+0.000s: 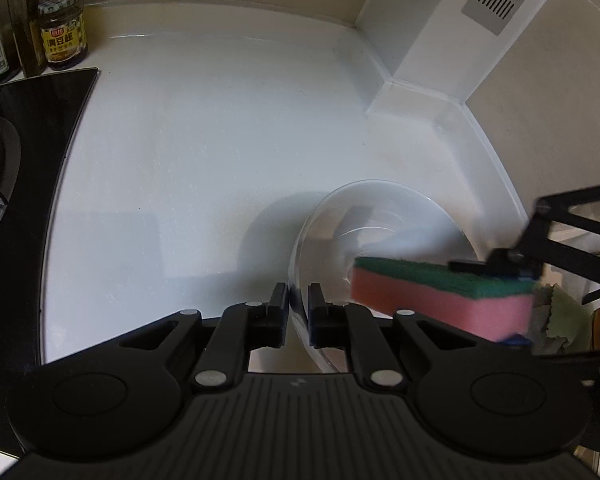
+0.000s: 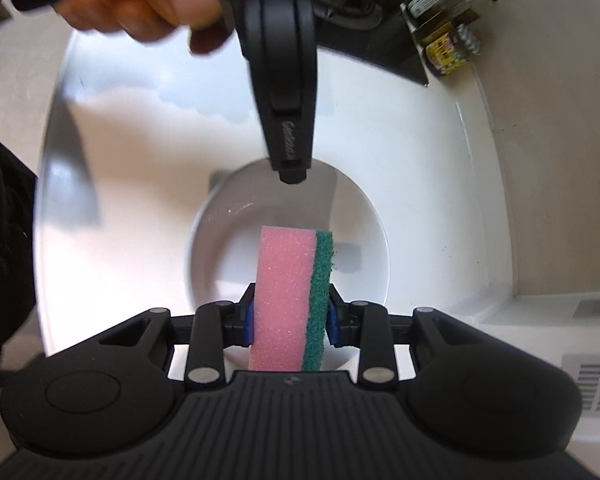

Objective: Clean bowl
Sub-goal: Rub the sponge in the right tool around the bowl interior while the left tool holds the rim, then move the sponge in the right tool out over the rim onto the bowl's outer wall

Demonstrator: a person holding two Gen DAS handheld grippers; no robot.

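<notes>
white counter [image 1: 188,152] | on it: jar [image 1: 63,29], bottles [image 1: 4,28]

A jar [image 1: 63,30] at ten o'clock carries a yellow label with Chinese characters; they are too blurred to read surely. Bottle labels beside it are unreadable.

White counter [image 1: 204,152] — jar [image 1: 63,29], bottles [image 1: 24,20], stove [image 1: 32,120].

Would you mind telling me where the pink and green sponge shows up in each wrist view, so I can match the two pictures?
Left wrist view: the sponge lies lower right, over the bowl, held by the right gripper.
Right wrist view: the sponge stands at centre bottom, clamped on edge.
Shared landmark: the bowl, and the sauce jar on the counter.
</notes>
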